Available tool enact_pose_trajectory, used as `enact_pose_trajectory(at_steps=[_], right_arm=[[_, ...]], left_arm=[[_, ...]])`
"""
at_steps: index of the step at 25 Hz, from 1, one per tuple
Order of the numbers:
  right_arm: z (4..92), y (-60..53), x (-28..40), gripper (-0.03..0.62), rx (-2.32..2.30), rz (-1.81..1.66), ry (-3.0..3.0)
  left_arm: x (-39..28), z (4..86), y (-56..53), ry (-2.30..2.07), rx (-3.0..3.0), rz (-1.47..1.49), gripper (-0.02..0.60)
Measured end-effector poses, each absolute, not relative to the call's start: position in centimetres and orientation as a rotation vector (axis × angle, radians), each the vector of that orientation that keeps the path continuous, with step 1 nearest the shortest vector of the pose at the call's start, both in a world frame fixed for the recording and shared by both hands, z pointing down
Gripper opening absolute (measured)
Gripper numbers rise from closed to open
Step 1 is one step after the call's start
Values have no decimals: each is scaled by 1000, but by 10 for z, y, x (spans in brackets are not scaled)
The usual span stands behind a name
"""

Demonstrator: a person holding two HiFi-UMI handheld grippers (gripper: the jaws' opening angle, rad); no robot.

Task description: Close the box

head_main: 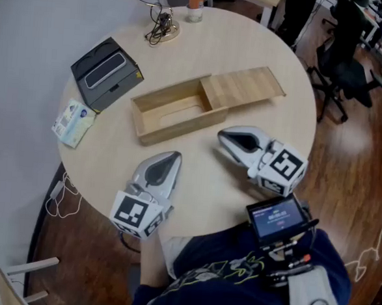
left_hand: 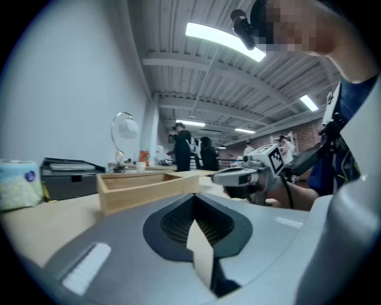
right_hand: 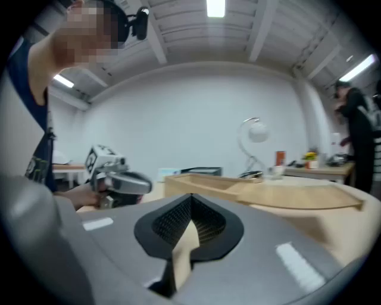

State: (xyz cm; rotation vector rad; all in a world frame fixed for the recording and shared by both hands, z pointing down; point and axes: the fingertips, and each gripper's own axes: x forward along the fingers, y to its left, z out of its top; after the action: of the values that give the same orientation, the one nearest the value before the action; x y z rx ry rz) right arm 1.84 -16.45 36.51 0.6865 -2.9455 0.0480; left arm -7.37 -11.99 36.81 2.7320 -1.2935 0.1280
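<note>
A shallow wooden box (head_main: pixel 171 111) lies in the middle of the round table (head_main: pixel 111 169). Its sliding lid (head_main: pixel 243 87) is pulled out to the right, so the left half of the tray is uncovered. My left gripper (head_main: pixel 174 156) rests on the table just in front of the box, shut and holding nothing. My right gripper (head_main: pixel 222 136) lies near the box's front right corner, also shut and holding nothing. The left gripper view has the box (left_hand: pixel 143 187) straight ahead beyond the closed jaws. In the right gripper view the box (right_hand: pixel 199 181) and the lid (right_hand: pixel 297 195) sit ahead and to the right.
A black device (head_main: pixel 105 74) and a tissue pack (head_main: pixel 72 122) lie at the table's left. A lamp base with a coiled cable (head_main: pixel 162 28) and a small bottle (head_main: pixel 195 5) stand at the far edge. An office chair (head_main: pixel 343 68) is at the right. A small screen (head_main: pixel 276 220) hangs at the person's waist.
</note>
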Motion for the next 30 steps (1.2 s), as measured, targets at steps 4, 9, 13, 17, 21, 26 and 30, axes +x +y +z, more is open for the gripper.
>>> enact_pose_trajectory(at_steps=[4,9,13,17,21,26,30], right_arm=[[328,-255,158,-5,1226,341,-2820],[386,-352,240,-5,1228,563,-2240],[426,-373,220,-5,985,645,-2043],[425,-383,188,-6,963,585,-2010],[422,-374,136,-5,823,595,-2097],[421,-351,54,-5,648,557,-2168],[421,-326,-2,-6,594,375,-2150]], left_arm=[[-169,333,-123,-1832,2574,-136,3],[-189,373,-163,-1790,2544,490,214],[-165,392,-180,-1669,2615,697,387],[-162,396,-194,-1656,2569,697,407],[-169,397,-200,-1681,2522,701,457],[-162,398,-201,-1675,2521,756,480],[-158,400,-201,-1672,2515,778,502]])
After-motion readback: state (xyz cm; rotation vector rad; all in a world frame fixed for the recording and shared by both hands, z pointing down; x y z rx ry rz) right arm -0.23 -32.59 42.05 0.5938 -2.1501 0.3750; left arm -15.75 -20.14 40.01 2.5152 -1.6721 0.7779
